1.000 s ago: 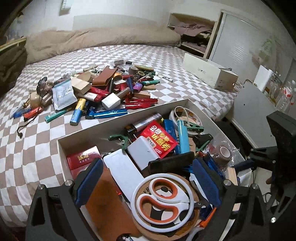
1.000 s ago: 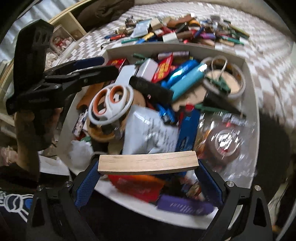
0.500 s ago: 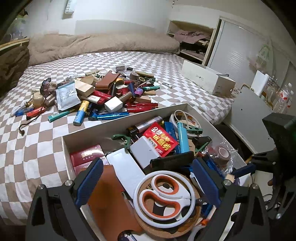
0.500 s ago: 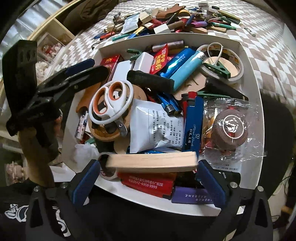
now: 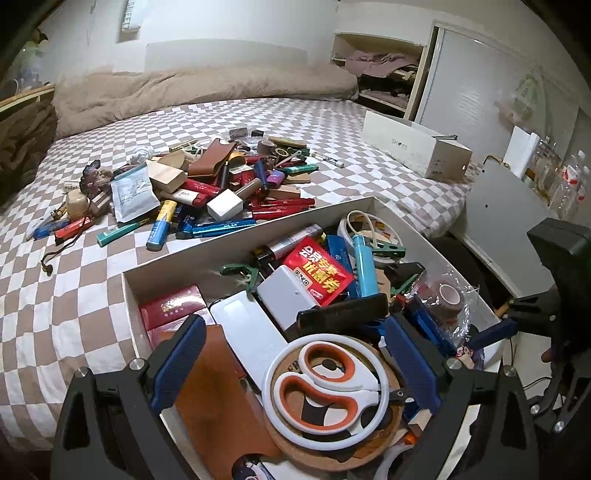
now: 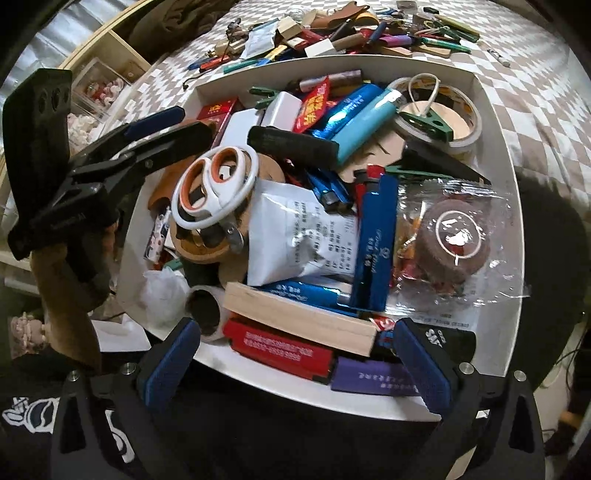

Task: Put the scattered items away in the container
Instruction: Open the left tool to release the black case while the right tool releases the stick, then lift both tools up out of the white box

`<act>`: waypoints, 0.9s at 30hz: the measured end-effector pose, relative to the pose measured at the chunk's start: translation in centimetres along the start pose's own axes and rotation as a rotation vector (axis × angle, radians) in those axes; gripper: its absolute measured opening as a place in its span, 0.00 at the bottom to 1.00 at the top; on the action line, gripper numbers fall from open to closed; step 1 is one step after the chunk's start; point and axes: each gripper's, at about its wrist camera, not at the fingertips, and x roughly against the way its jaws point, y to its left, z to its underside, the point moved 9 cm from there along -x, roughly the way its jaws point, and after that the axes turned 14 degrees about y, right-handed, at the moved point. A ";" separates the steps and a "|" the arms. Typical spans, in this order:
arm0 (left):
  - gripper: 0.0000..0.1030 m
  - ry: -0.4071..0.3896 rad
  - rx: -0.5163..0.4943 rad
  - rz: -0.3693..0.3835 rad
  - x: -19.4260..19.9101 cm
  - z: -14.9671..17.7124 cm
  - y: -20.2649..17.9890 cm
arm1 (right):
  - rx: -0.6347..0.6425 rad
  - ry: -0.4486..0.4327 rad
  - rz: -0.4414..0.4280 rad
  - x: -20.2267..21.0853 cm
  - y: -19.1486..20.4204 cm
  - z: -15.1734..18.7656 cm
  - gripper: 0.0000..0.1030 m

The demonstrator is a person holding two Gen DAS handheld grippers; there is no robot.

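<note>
Crowding the white container [image 6: 515,206], scissors [image 6: 214,192], lighters and tape surround the pale wooden block [image 6: 299,319] lying at its near edge; both tongs, left [image 5: 295,365] and right [image 6: 295,369], hang spread, empty, while scattered items [image 5: 207,192] remain on the bed [image 5: 66,295].

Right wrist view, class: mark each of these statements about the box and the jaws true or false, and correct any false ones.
1. The wooden block lies in the white box, free of the right gripper. True.
2. The right jaws are shut. False: they stand open.
3. The scissors have orange-lined handles. True.
4. The bed holds no more items. False: a pile remains beyond the box.
5. The left gripper grips the scissors. False: its jaws are open and hold nothing.
</note>
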 end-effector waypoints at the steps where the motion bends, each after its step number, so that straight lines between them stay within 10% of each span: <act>1: 0.95 0.003 -0.001 -0.002 0.0 0.0 0.0 | -0.001 0.004 -0.009 0.0 0.0 0.1 1.00; 10: 0.95 0.026 0.009 -0.034 -0.5 0.0 0.2 | 0.109 0.015 -0.102 -0.3 3.2 -0.2 1.00; 27: 1.00 0.036 0.050 -0.098 -0.6 -0.4 0.8 | 0.083 -0.097 -0.023 1.9 0.3 -2.7 1.00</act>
